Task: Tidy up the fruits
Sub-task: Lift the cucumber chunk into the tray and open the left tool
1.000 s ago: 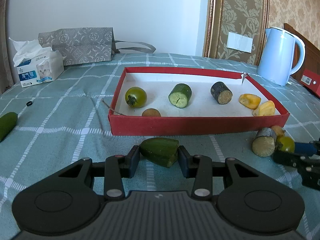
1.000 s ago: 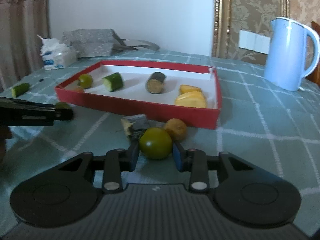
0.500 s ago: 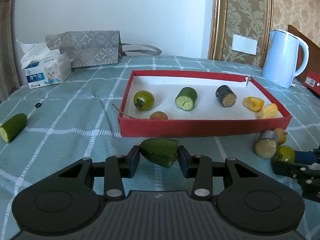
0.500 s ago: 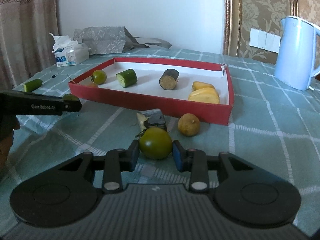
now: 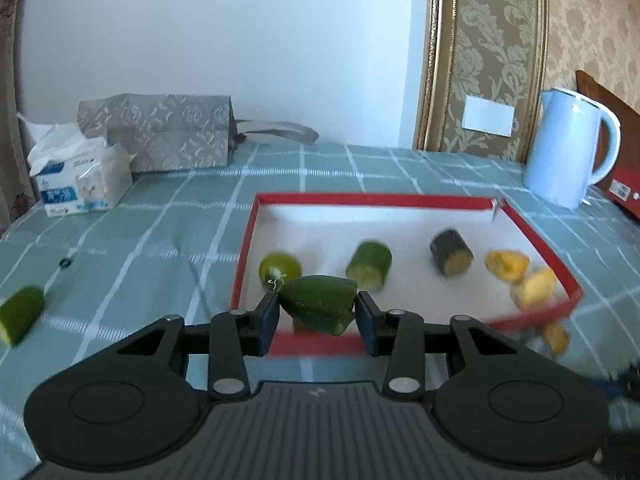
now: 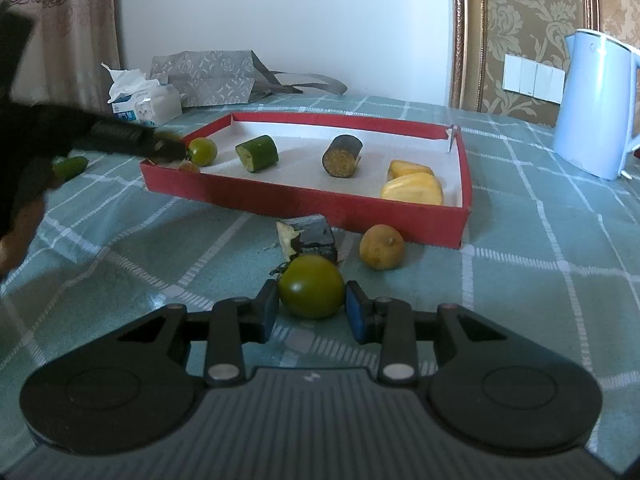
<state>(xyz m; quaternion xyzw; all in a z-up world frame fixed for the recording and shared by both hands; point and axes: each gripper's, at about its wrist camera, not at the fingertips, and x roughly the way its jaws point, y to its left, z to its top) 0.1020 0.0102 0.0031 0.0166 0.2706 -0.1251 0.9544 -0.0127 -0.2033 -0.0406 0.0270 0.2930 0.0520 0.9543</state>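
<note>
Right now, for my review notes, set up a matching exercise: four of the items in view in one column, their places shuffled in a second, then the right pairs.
Items:
1. dark green cucumber end piece
2. round green tomato
3. pale blue plastic kettle
4. yellow fruit wedges

Places:
A. inside the red cardboard tray
B. on the cloth beyond the tray's far right corner
C. between the left hand-held gripper fingers
D. between the right hand-held gripper fingers

Pairs: 1-C, 2-D, 3-B, 4-A

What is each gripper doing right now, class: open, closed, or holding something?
Left gripper: closed on the cucumber piece.
Right gripper: closed on the green tomato.
</note>
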